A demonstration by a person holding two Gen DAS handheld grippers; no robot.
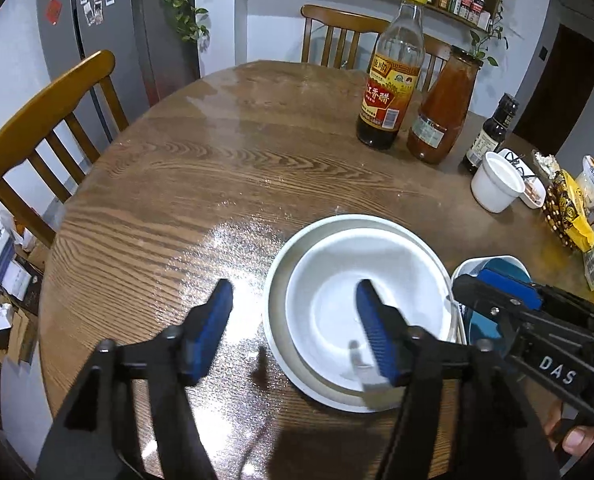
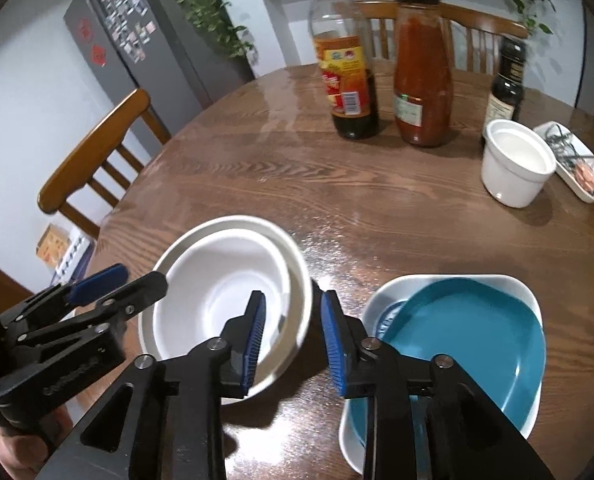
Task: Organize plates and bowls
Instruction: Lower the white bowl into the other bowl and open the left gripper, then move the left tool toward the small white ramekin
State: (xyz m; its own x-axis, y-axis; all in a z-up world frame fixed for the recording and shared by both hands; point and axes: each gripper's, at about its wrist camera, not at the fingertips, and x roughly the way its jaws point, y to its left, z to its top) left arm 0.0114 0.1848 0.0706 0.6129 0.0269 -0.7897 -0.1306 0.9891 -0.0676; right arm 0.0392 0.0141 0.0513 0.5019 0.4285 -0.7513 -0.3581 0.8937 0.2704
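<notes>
On the wooden surface point(image 2: 377, 200) two nested white bowls point(image 2: 225, 300) sit left of a teal plate point(image 2: 469, 340) in a white dish point(image 2: 533, 304), both grippers' jaws released and empty, left gripper point(image 1: 295, 328) straddling the bowls' near-left rim, right gripper point(image 2: 293, 340) between stacks, with bottles point(image 2: 423, 72) and a white cup point(image 2: 515, 164) far behind.

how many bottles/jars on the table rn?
3, all at the far side: vinegar bottle with yellow cap, red sauce jar to its right, small dark bottle further right by the white cup. More may be hidden past the right edge.
</notes>
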